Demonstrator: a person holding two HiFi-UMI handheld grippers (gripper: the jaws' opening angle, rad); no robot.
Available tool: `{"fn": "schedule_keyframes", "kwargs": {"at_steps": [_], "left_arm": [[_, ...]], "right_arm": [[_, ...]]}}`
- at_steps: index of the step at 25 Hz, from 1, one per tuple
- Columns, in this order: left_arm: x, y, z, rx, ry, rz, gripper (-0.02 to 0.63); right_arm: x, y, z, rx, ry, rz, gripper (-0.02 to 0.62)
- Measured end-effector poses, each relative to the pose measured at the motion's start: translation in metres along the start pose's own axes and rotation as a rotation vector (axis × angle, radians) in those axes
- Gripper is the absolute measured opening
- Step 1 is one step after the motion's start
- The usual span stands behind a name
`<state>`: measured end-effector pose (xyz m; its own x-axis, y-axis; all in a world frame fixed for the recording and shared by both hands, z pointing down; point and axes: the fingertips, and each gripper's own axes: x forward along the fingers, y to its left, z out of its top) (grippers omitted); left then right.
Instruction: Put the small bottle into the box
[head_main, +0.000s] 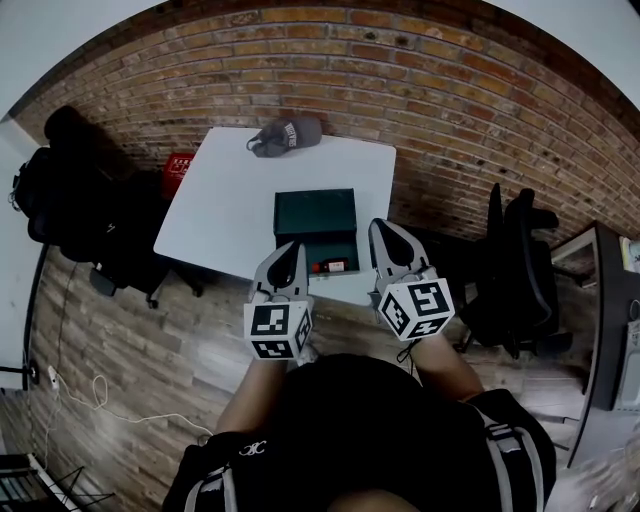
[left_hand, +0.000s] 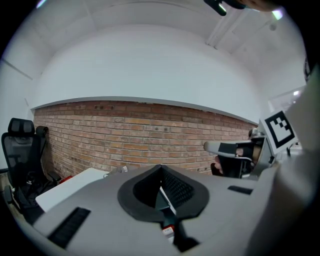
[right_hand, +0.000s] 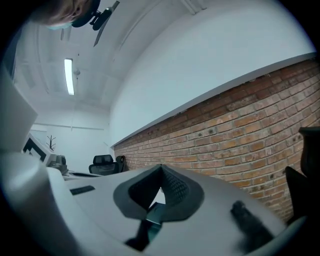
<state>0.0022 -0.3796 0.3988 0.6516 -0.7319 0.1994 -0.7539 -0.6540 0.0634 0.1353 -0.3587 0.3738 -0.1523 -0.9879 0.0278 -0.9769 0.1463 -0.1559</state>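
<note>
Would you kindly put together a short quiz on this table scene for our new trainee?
1. True or false: the right gripper holds the bottle.
2. What lies at the far edge of the table? A: a cap. B: a mug. C: a book.
3. Fill in: the box is dark ___.
Key: 1 false, its jaws are shut on nothing; 2 A; 3 green.
</note>
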Motion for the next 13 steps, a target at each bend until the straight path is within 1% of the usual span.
{"fn": "schedule_keyframes", "kwargs": {"at_steps": [5, 13], "left_arm": [[-0.005, -0.002, -0.001, -0.005, 0.002, 0.002, 0.012], [-0.006, 0.009, -0.007, -0.014, 0.012, 0.002, 0.012]], "right_arm": [[-0.003, 0.004, -0.001, -0.002, -0.001, 0.004, 0.028], [0.004, 0.011, -0.008, -0.003, 0.008, 0.007, 0.028]]}}
